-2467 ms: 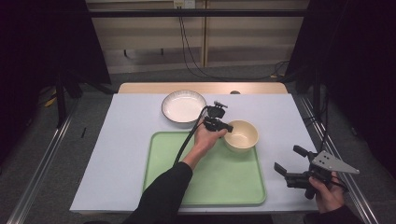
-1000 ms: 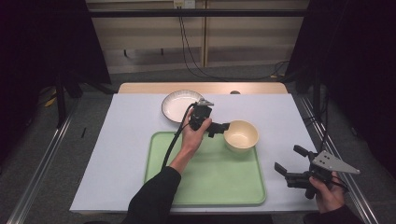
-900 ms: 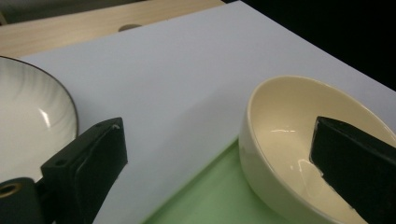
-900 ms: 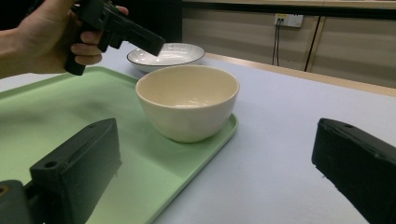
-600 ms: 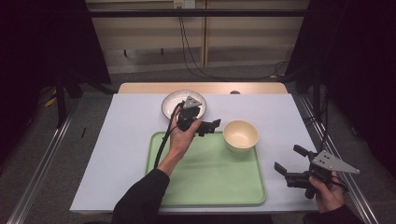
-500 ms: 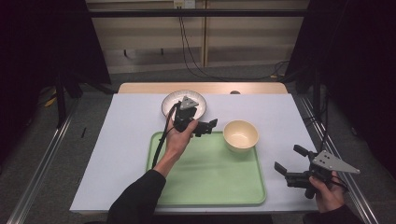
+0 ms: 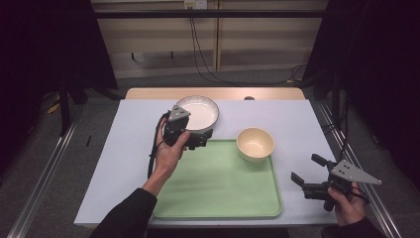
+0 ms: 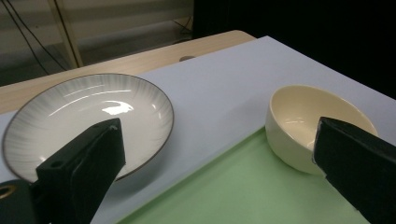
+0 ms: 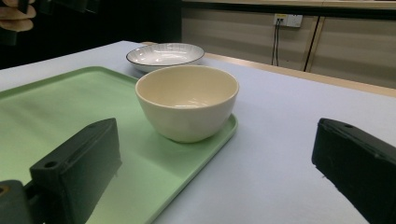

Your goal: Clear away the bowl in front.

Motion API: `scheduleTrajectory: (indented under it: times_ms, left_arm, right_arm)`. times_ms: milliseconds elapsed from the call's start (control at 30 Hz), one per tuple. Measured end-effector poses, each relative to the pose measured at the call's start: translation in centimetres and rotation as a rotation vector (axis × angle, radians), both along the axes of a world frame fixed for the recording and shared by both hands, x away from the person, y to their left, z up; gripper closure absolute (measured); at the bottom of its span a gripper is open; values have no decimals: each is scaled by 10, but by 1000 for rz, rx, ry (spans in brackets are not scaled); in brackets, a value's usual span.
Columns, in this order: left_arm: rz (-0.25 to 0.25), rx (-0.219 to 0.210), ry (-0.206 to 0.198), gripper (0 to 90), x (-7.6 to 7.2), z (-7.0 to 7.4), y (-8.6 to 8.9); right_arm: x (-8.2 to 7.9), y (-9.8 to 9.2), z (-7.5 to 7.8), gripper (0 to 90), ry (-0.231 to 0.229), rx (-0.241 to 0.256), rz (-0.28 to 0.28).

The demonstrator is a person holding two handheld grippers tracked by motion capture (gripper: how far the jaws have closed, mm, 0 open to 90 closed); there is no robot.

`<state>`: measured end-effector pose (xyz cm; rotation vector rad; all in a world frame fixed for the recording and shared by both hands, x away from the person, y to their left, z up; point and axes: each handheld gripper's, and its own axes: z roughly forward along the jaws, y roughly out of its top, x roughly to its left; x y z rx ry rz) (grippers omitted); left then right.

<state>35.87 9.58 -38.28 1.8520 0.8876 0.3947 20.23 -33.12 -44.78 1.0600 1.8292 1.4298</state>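
Left tongs [image 7: 202,140] gape wide and empty at the tray's [image 7: 218,188] far edge, between plate [image 7: 198,110] and bowl [image 7: 255,144]. Right tongs [image 7: 307,174], likewise wide and empty, hover off the desk's [image 7: 119,148] right near corner.

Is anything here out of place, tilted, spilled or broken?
Nothing stands out. The cream bowl stands upright and empty at the far right corner of the green tray. The white plate lies flat on the table cover behind the tray. Both look whole, with no spill. The left tongs and right tongs are open and hold nothing.
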Motion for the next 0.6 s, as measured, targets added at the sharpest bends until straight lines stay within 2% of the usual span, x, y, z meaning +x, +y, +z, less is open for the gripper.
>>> scheduleTrajectory:
  times_ms: [33, 133, 233, 367, 433, 600]
  left_arm:
    - [13, 8, -6, 26, -4, 2, 8]
    - [31, 10, -13, 26, -8, 3, 15]
    - [33, -5, -3, 25, -15, 3, 26]
    - [62, -5, -14, 24, -25, 1, 35]
    - [66, -1, -19, 23, -30, -1, 42]
    - [116, 25, -20, 21, -41, -5, 54]
  right_arm:
    - [0, 0, 0, 8, 3, -1, 3]
    - [0, 1, 0, 8, 3, 1, 0]
    - [0, 1, 0, 8, 5, -1, -1]
    - [1, 1, 0, 9, 4, -3, -10]
    - [0, 1, 0, 8, 6, 4, -8]
    - [1, 2, 0, 8, 5, 1, -9]
